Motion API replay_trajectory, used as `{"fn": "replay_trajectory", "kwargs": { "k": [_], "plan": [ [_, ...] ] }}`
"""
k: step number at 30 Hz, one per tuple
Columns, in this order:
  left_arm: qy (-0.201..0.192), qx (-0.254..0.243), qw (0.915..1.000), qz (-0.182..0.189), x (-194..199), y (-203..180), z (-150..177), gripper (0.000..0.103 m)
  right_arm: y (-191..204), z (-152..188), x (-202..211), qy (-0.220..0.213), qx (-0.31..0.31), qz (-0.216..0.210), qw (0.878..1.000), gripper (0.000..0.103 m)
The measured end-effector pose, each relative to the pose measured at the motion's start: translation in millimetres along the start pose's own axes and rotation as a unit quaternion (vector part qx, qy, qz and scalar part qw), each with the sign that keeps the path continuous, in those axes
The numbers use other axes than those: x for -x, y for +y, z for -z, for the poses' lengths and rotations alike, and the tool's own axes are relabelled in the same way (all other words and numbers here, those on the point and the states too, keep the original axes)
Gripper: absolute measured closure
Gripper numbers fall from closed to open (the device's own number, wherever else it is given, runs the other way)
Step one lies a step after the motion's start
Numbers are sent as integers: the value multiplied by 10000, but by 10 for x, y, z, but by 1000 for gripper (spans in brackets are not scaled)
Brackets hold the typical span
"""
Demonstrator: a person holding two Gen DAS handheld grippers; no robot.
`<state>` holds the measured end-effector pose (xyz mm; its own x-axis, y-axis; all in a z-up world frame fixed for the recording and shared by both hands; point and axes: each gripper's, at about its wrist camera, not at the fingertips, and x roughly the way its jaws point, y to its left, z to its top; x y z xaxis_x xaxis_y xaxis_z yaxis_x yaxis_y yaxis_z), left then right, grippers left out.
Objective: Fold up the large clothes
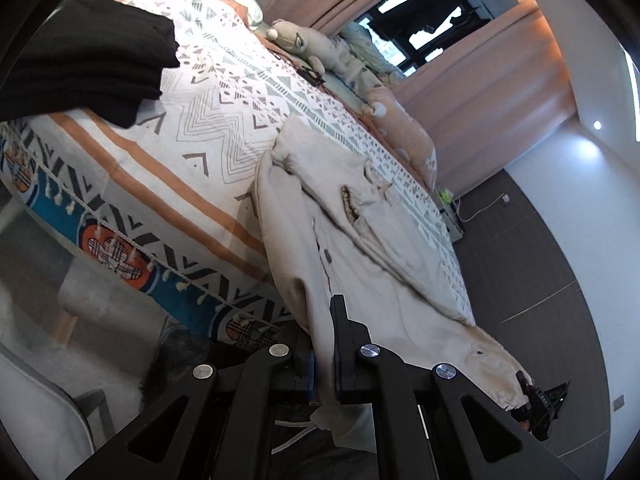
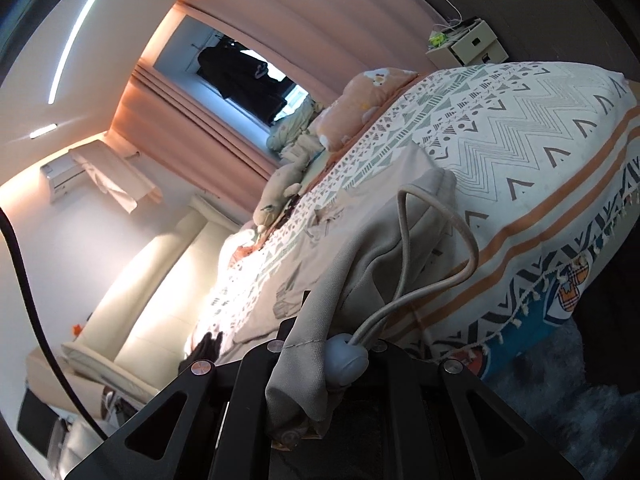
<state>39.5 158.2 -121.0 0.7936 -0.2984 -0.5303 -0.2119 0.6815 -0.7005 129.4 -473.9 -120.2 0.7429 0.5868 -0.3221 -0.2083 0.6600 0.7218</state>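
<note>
beige cloth fills the lower middle of both views: a large hooded garment (image 1: 352,240) lies across the patterned bedspread (image 1: 192,152), its lower edge hanging off the bed. the left gripper (image 1: 323,344) is clamped on a fold of that edge at bottom centre. in the right wrist view the right gripper (image 2: 320,364) pinches the garment's hood edge, drawcord (image 2: 432,280) looping above it. folded black clothes (image 1: 88,64) sit upper left, a plush toy (image 1: 304,44) near the curtain (image 1: 480,128).
</note>
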Motion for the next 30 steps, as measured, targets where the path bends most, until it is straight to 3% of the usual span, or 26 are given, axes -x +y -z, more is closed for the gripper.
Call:
{"fn": "replay_trajectory", "kwargs": {
  "k": [12, 20, 30],
  "plan": [
    [-431, 29, 9986, 315, 552, -196, -17, 98, 439, -147, 279, -276, 245, -328, 9988, 92],
    [-493, -142, 9980, 373, 425, -394, -228, 98, 371, -287, 191, -219, 178, -379, 9989, 92],
    [-735, -159, 9960, 481, 157, -654, -758, 98, 416, -710, -144, -394, 164, -494, 9979, 92]
  ]
}}
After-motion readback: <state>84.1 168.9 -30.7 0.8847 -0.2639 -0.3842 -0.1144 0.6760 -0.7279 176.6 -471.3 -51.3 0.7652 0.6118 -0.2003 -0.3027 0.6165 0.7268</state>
